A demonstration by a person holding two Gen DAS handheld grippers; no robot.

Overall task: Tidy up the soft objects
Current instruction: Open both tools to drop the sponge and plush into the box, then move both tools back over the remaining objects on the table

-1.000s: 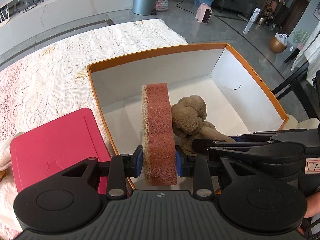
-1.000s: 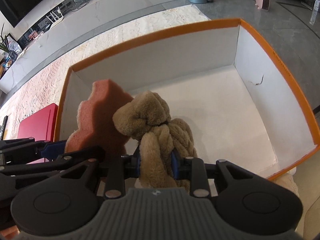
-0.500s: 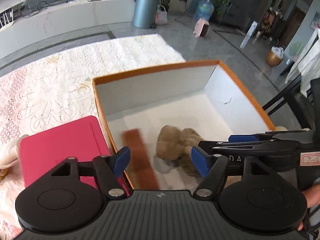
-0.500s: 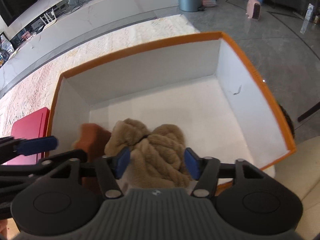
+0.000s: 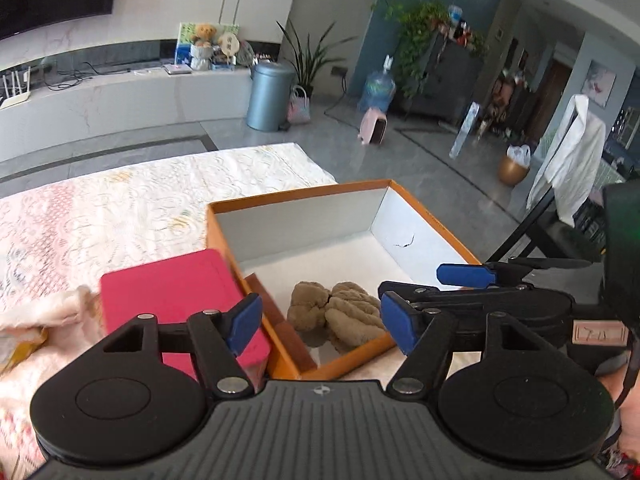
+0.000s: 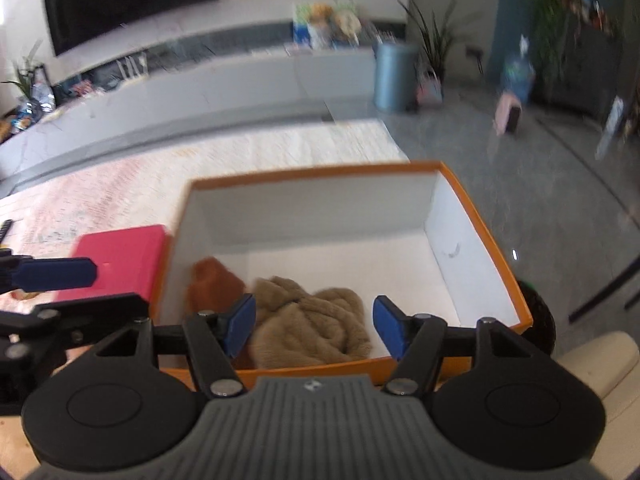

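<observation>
The left claw (image 5: 320, 322) hangs released above the near corner of the orange box (image 5: 298, 196), jaws closing slightly with nothing between them. The right claw (image 6: 310, 326) is released too, empty. Below and ahead of both lie the brown plush toy (image 6: 310, 328) and, to its left, the red sponge (image 6: 214, 284), against the box wall. A pink lid (image 5: 176, 288) sits left of the box.

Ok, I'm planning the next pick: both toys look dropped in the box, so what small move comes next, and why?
Probably swing the left gripper toward the pale fluffy item beside the red case. The sponge and plush bear lie in the orange box, and both grippers' jaws hold nothing.
</observation>
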